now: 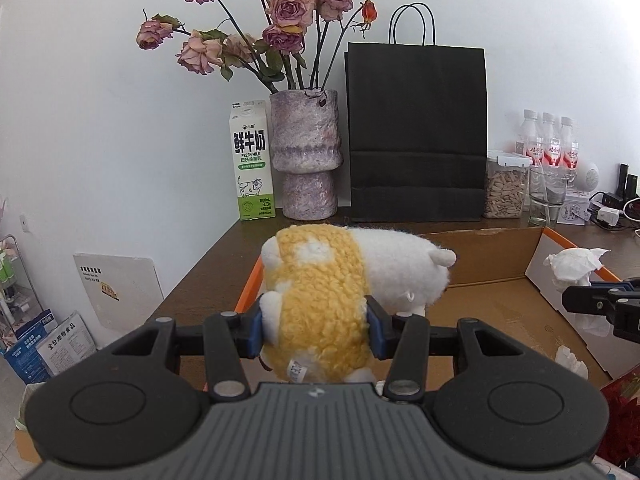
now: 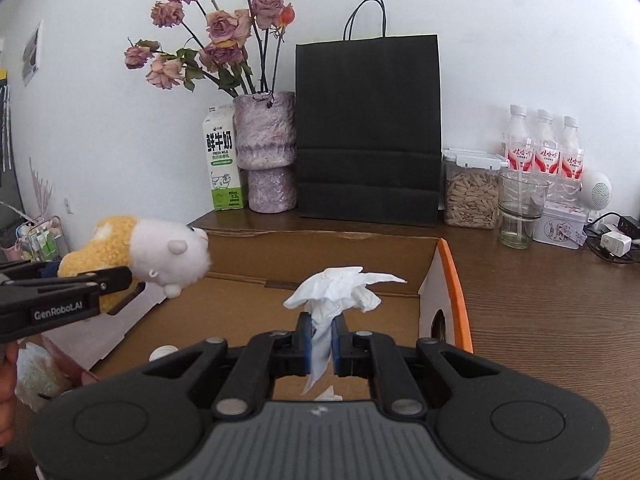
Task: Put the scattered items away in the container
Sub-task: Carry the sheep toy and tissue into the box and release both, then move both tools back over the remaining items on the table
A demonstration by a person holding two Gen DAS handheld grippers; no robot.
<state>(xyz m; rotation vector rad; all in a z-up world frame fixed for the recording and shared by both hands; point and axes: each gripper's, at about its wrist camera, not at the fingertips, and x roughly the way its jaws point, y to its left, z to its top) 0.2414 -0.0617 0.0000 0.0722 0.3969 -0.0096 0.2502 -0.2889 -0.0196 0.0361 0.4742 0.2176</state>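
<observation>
Gripping the plush sheep toy (image 1: 320,300) around its yellow woolly middle, your left gripper (image 1: 314,330) had both blue pads pressed into the fleece, and the toy hung above the open cardboard box (image 1: 500,312), near its left wall, with its white head pointing toward the box's far side. Your right gripper (image 2: 321,344) was clamped on a crumpled white tissue (image 2: 340,292), its jaws nearly touching with only the thin twist of paper between them, and the loose upper part fanned out above the pads. That tissue also hung over the box interior, toward the right wall with the orange edge. From the left wrist view, another small white wad (image 1: 572,360) lay on the box floor near the right side. You had the box on a dark wooden table (image 2: 540,300). Behind it, against the wall, stood a milk carton (image 1: 253,164), a purple vase (image 1: 306,152) of dried roses, a black paper bag (image 1: 416,132), a jar of seeds (image 2: 472,196), an empty glass (image 2: 520,208) and three pink-labelled bottles (image 2: 544,148).
</observation>
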